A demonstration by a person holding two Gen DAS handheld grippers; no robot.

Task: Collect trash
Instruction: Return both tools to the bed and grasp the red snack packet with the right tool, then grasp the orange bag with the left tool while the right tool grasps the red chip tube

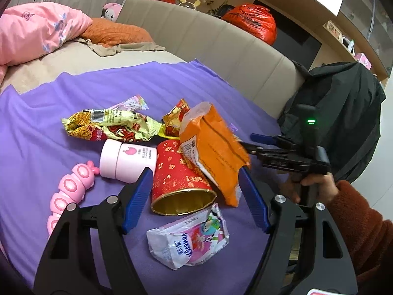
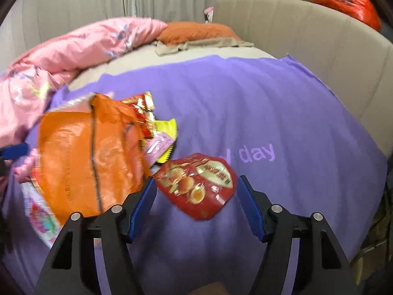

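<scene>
My left gripper (image 1: 195,196) is open over the purple sheet (image 1: 49,123), its blue pads either side of a red and gold paper cup (image 1: 176,174) lying on its side. An orange bag (image 1: 213,152) leans on the cup. Near it lie a white and pink wrapper (image 1: 189,238) and a yellow and red snack wrapper (image 1: 110,125). My right gripper (image 2: 196,182) is open, with a red snack pouch (image 2: 196,184) flat on the sheet just beyond its tips. The orange bag (image 2: 91,157) is blurred and lies left of its left finger, outside the jaws. In the left wrist view the right gripper (image 1: 250,141) comes in from the right, tips beside the orange bag.
A pink jar (image 1: 127,161) and a pink caterpillar toy (image 1: 71,191) lie left of the cup. A black bag (image 1: 343,113) hangs by the bed's right side. A pink quilt (image 2: 73,46), an orange pillow (image 2: 196,33) and the beige bed frame (image 2: 307,32) border the sheet.
</scene>
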